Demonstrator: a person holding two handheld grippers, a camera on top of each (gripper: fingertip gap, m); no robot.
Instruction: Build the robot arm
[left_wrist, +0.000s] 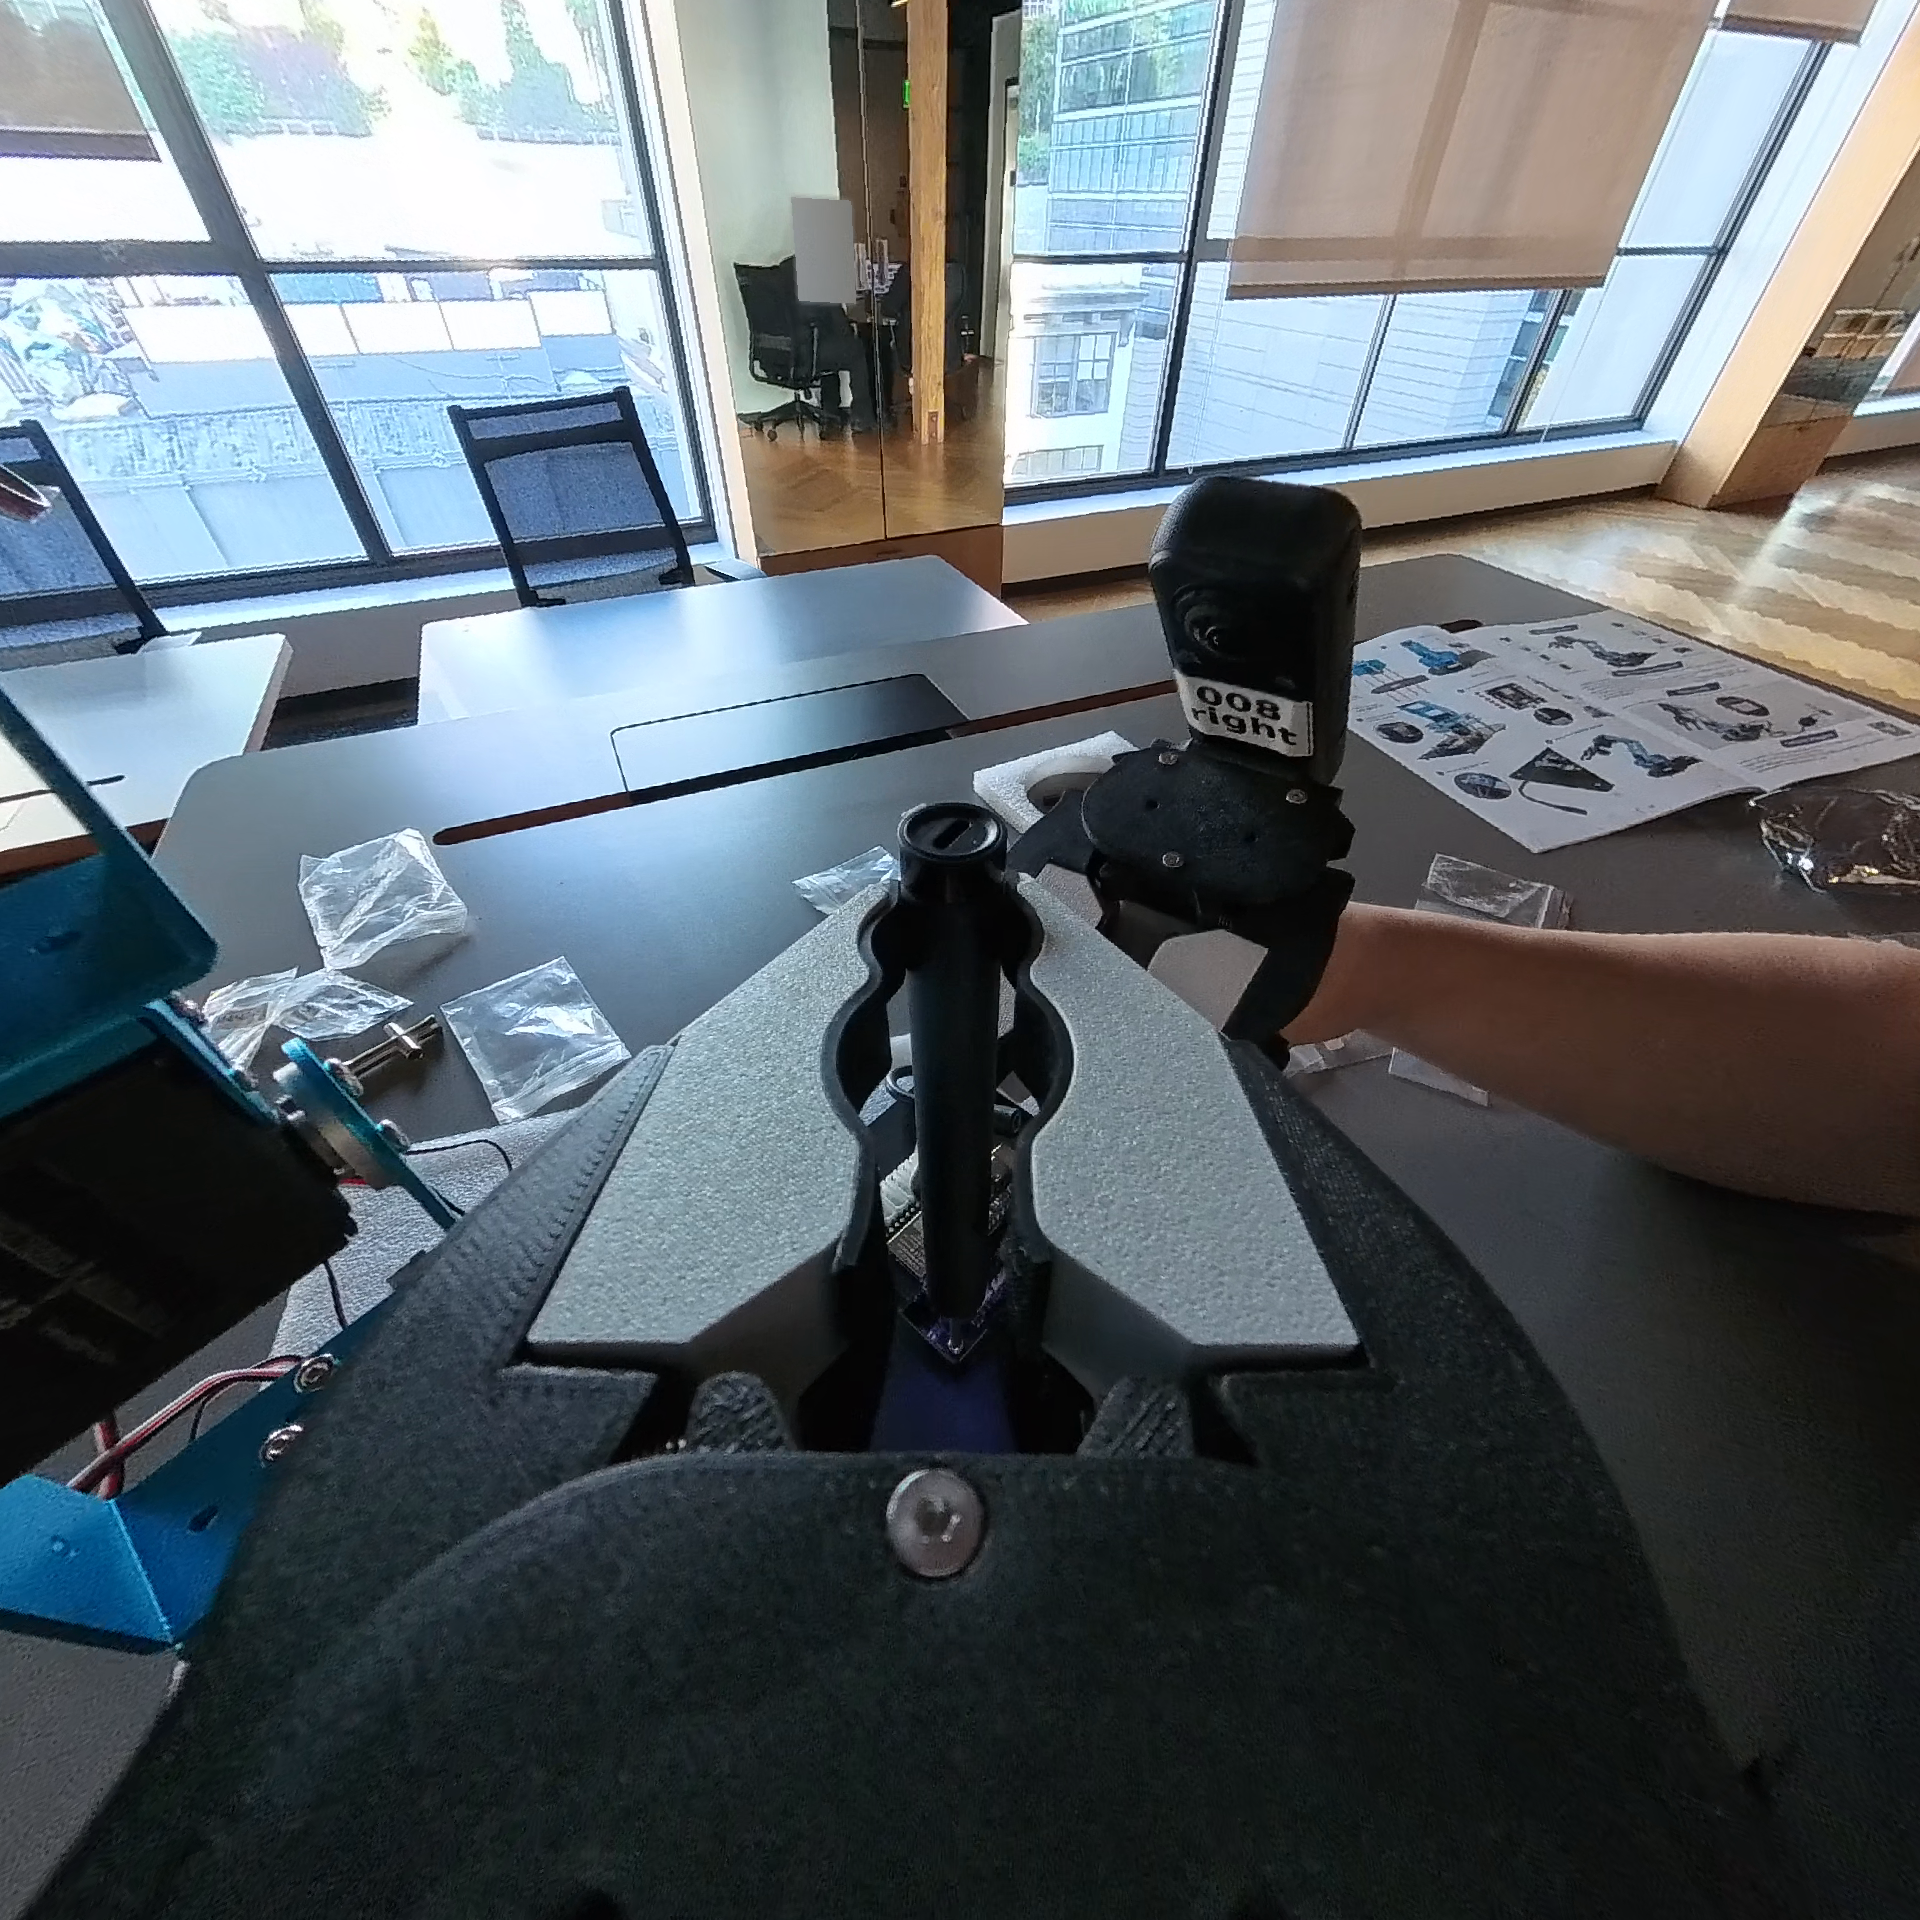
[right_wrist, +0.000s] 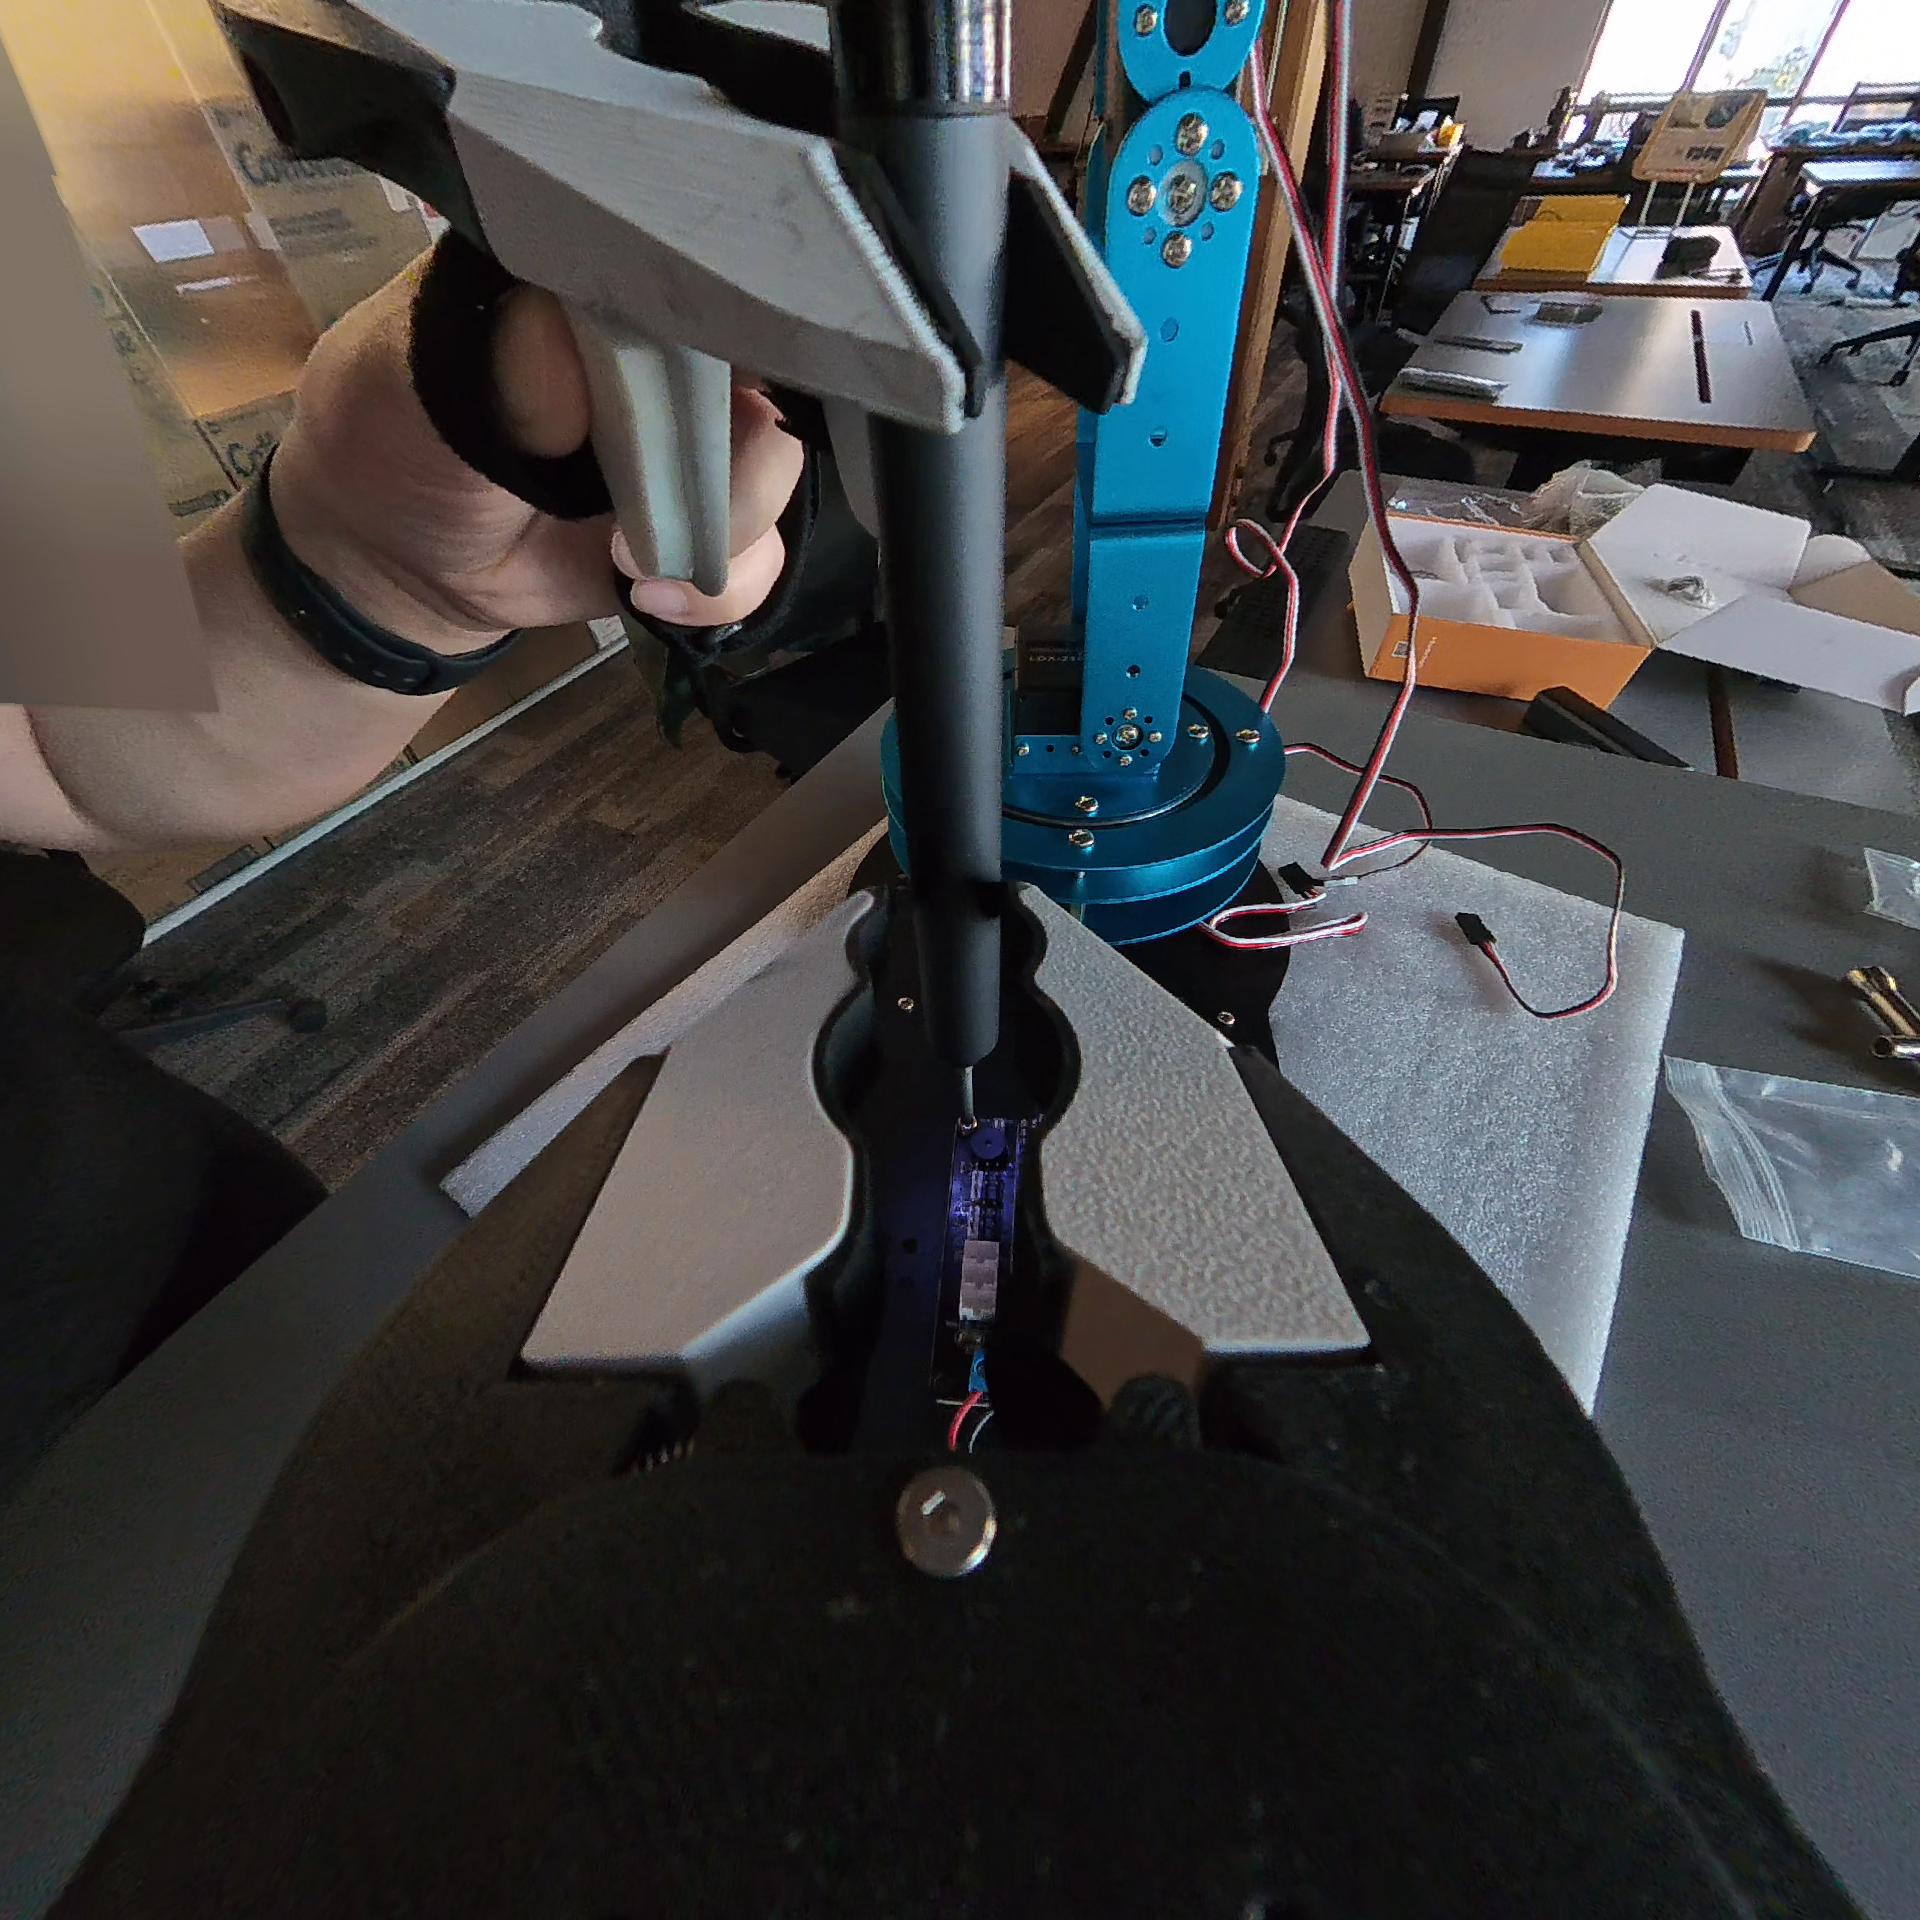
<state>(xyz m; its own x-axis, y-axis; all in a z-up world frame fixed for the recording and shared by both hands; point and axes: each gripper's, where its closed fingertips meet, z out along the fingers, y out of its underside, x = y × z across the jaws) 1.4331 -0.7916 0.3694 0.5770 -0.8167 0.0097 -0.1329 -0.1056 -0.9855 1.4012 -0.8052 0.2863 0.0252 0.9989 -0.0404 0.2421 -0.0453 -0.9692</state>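
Observation:
My left gripper (left_wrist: 954, 894) is shut on a black screwdriver (left_wrist: 951, 1039) and holds it upright; its grey fingers (right_wrist: 727, 239) show at the top of the right wrist view, held by a hand (right_wrist: 416, 499). My right gripper (right_wrist: 954, 904) is closed around the lower handle of the same screwdriver (right_wrist: 940, 623). The bit rests on a corner screw of a small blue circuit board (right_wrist: 982, 1216) lying below between the right fingers; a corner of the board (left_wrist: 951, 1340) also shows in the left wrist view. A blue metal robot arm (right_wrist: 1153, 468) stands just behind on its round base.
Red, white and black servo wires (right_wrist: 1558, 997) trail over a white foam sheet (right_wrist: 1455, 1060). Empty plastic bags (left_wrist: 379, 894) and a metal tool (left_wrist: 390, 1044) lie on the dark table. An open manual (left_wrist: 1600, 717) lies far right. An open orange box (right_wrist: 1507, 613) stands behind. A forearm (left_wrist: 1558, 1039) crosses the right.

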